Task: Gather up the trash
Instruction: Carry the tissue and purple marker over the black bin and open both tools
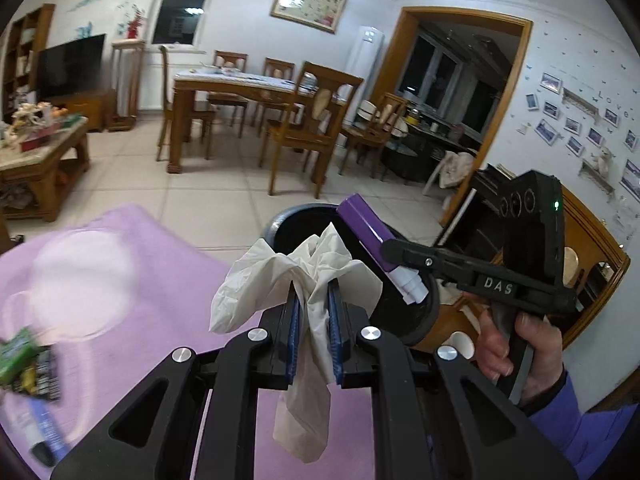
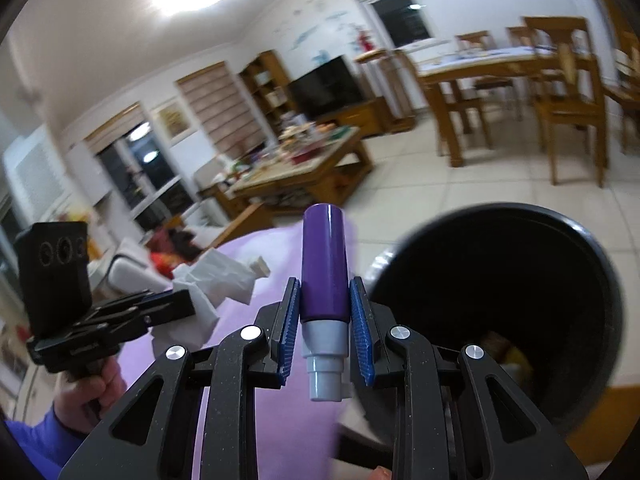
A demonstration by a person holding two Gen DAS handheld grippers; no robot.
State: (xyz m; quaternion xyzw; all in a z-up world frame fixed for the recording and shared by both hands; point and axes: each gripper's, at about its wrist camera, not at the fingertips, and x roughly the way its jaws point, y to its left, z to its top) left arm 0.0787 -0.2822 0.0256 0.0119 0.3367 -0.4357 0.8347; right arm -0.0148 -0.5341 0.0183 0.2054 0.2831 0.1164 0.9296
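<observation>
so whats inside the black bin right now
The black bin is mostly dark inside. Near its bottom something yellowish and brownish shows, too dim to identify. The right gripper covers its lower edge.

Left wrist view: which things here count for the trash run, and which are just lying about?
Part of the job:
- crumpled tissue, clamped in the left gripper
- purple tube, clamped in the right gripper
- black bin, beside both

Just lying about:
- purple cloth
- green packet and blue-capped tube at its left edge; they may be later pickups
- dining table
- coffee table
</observation>
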